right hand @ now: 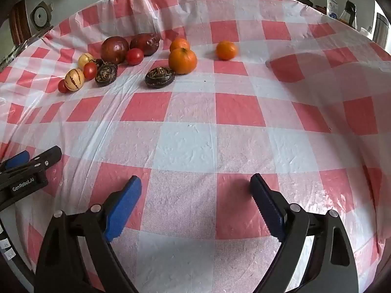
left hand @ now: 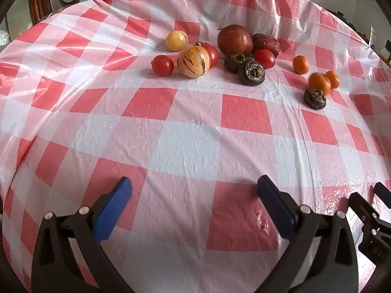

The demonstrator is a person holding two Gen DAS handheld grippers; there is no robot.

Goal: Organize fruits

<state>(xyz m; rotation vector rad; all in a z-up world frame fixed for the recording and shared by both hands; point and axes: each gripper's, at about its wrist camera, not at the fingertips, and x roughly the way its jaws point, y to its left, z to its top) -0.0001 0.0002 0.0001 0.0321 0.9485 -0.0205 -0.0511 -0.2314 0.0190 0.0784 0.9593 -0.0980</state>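
Fruits lie in a loose group at the far side of the checked tablecloth (left hand: 190,131). A striped yellow melon (left hand: 193,61) sits among red tomatoes (left hand: 162,65), with a plain yellow fruit (left hand: 176,40) behind. A large dark red fruit (left hand: 235,40) and a wrinkled one (left hand: 266,44) lie beside dark dried fruits (left hand: 251,72). Three oranges (right hand: 182,61) lie to the right, a dark fruit (right hand: 159,77) before them. My left gripper (left hand: 194,186) and right gripper (right hand: 195,183) are open, empty, well short of the fruits.
The cloth (right hand: 190,144) between grippers and fruits is bare. It rises in a fold (right hand: 330,73) at the right. A wooden chair back (left hand: 39,2) stands beyond the far left edge; bottles and packets (right hand: 342,9) stand beyond the far right.
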